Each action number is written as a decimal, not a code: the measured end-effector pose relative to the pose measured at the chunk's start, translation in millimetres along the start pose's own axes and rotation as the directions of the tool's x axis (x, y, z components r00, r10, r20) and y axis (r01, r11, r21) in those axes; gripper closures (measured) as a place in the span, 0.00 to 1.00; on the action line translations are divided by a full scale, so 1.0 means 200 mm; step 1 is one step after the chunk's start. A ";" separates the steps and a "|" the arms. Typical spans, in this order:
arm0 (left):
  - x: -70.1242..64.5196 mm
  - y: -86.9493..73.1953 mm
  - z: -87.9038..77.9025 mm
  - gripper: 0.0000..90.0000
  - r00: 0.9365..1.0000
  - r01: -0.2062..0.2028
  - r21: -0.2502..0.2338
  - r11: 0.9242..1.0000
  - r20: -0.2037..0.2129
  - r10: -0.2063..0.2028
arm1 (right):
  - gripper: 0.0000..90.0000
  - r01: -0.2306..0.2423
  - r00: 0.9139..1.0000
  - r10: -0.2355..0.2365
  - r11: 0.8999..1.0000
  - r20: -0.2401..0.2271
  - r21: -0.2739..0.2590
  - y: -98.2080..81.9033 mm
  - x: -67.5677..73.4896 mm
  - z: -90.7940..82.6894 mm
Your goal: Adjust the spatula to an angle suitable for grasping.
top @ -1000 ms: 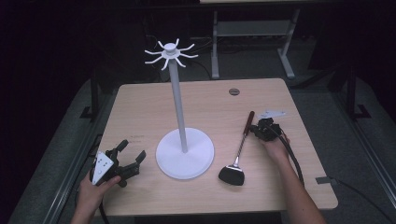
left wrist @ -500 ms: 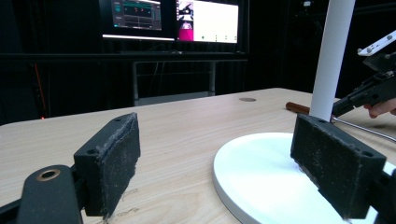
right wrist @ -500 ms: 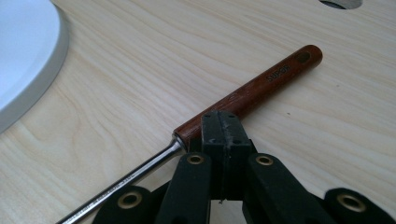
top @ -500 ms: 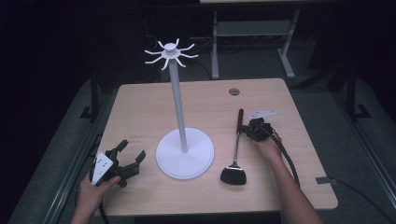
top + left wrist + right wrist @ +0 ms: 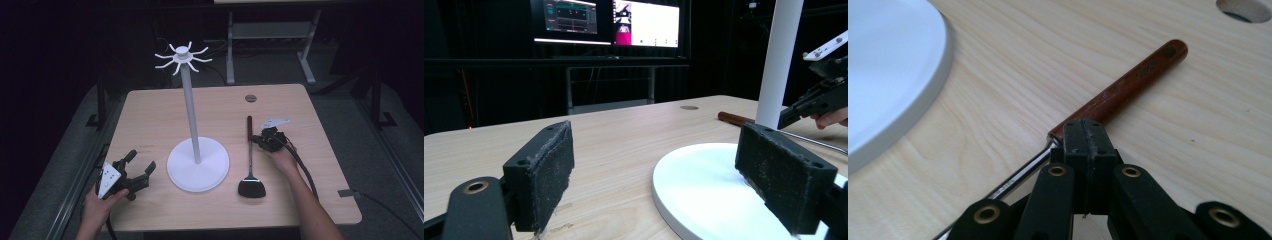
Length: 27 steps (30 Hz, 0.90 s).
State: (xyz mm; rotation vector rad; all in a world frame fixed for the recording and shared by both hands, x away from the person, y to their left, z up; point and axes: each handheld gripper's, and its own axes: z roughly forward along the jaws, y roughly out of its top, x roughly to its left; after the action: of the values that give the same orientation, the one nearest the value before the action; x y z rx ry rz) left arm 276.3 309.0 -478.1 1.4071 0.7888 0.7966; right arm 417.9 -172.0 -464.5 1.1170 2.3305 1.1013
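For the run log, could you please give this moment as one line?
right gripper: shut on spatula | left gripper: open, idle | stand: upright

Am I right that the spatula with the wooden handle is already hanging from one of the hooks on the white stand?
Not quite. The spatula has a wooden handle, but it is not hanging: it lies flat on the table beside the white stand, as the high view shows. The right gripper sits shut at the near end of its handle.
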 end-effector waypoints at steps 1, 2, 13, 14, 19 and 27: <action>0.00 0.00 0.00 0.17 1.000 0.000 0.000 1.000 -0.001 0.000 | 0.99 -0.001 1.000 0.001 1.000 -0.005 -0.004 0.00 0.00 -0.01; 0.00 0.00 0.00 0.17 1.000 0.001 0.000 1.000 -0.001 -0.001 | 0.99 -0.006 1.000 0.006 1.000 -0.014 -0.006 0.01 0.01 -0.03; 0.00 0.00 -0.01 0.17 1.000 0.007 -0.012 1.000 -0.006 -0.007 | 0.99 0.077 0.988 -0.063 0.993 -0.141 0.094 0.00 0.24 -0.16; 0.00 0.00 0.00 0.17 1.000 0.004 -0.010 1.000 -0.007 -0.004 | 0.99 0.082 0.987 -0.068 0.992 -0.145 0.096 0.00 0.26 -0.16; -0.01 0.00 0.01 0.21 1.000 -0.005 0.007 1.000 -0.012 0.005 | 0.99 0.115 0.986 -0.093 0.981 -0.141 0.155 -0.05 0.33 -0.14; -0.01 0.00 -0.01 0.21 1.000 -0.005 -0.006 1.000 -0.010 0.005 | 0.99 0.118 0.985 -0.092 0.976 -0.145 0.181 -0.04 0.33 -0.13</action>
State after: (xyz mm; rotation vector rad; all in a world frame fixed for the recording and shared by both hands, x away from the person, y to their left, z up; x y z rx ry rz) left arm 273.6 307.5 -478.2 1.4016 0.7901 0.8099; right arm 357.5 -137.5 -452.4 0.9955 2.6139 0.9618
